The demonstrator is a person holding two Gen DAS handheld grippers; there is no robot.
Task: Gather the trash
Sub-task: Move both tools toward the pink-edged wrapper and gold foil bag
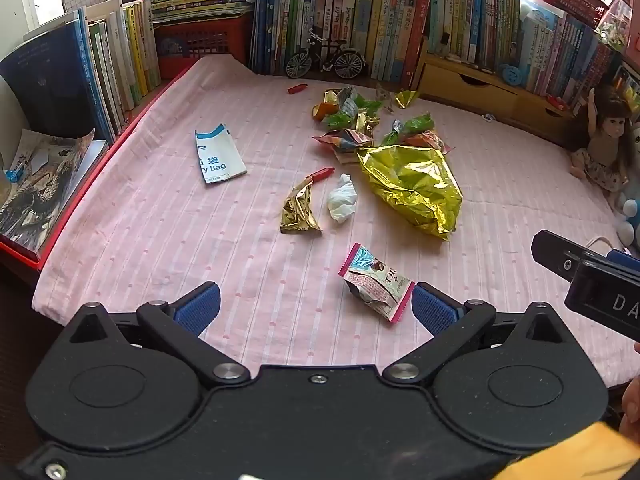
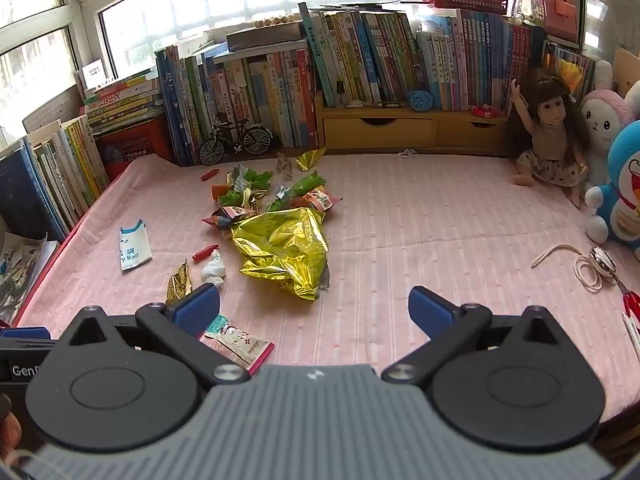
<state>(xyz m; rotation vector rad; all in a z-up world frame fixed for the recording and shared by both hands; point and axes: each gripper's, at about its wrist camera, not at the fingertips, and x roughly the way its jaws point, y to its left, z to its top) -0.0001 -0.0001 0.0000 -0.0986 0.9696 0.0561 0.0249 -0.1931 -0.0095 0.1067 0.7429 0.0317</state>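
A crumpled gold foil bag (image 1: 412, 188) lies mid-bench; beside it sit a white tissue wad (image 1: 342, 198) and a gold wrapper (image 1: 299, 212); a pink-edged candy wrapper (image 1: 376, 282) lies nearest; green and orange wrappers (image 1: 352, 116) cluster behind; a white-blue paper bag (image 1: 218, 154) lies flat, apart.

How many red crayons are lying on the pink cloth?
2. One red crayon lies at the far side near the model bicycle; the other red crayon lies mid-cloth beside the crumpled white tissue. More could be hidden under the wrapper pile.
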